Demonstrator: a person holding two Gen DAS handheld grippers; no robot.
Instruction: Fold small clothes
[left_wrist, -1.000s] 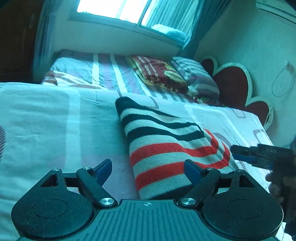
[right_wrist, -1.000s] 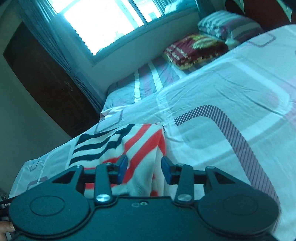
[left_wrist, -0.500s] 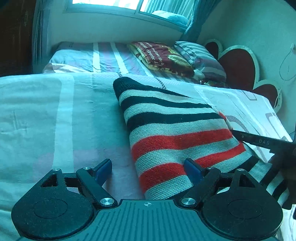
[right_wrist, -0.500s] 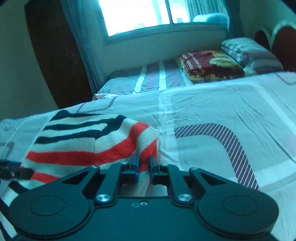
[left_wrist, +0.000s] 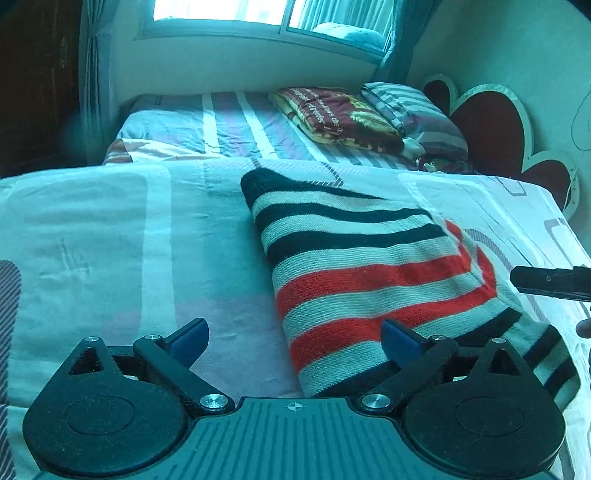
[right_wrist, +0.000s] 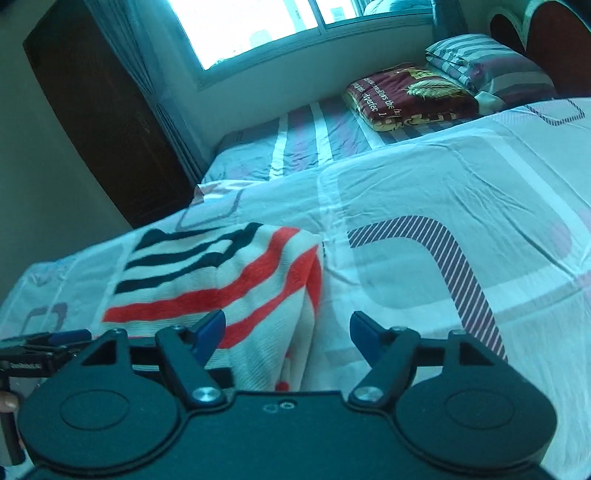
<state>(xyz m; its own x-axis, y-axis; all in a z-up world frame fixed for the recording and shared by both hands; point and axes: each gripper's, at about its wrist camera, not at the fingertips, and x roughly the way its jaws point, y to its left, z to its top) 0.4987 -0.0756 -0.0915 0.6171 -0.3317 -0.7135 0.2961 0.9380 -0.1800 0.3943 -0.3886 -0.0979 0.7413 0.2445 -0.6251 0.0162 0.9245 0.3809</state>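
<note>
A folded knit garment (left_wrist: 369, 273) with black, white and red stripes lies on the patterned bed sheet (left_wrist: 110, 236). My left gripper (left_wrist: 293, 341) is open, low over the garment's near left edge, holding nothing. My right gripper (right_wrist: 286, 332) is open above the garment's right edge (right_wrist: 236, 280), empty. The right gripper's tip also shows at the right edge of the left wrist view (left_wrist: 550, 282). The left gripper shows at the left edge of the right wrist view (right_wrist: 44, 345).
A second bed with a striped sheet (left_wrist: 221, 125) lies beyond, with a maroon folded blanket (left_wrist: 340, 114) and a striped pillow (left_wrist: 413, 114). A heart-shaped headboard (left_wrist: 491, 129) stands at the right. A dark wardrobe (right_wrist: 103, 110) and a window (right_wrist: 258, 26) are behind.
My right gripper was shut on the garment's folded edge half a second ago; it has opened, let go and drawn back. The garment now lies flat. The left gripper stayed open.
</note>
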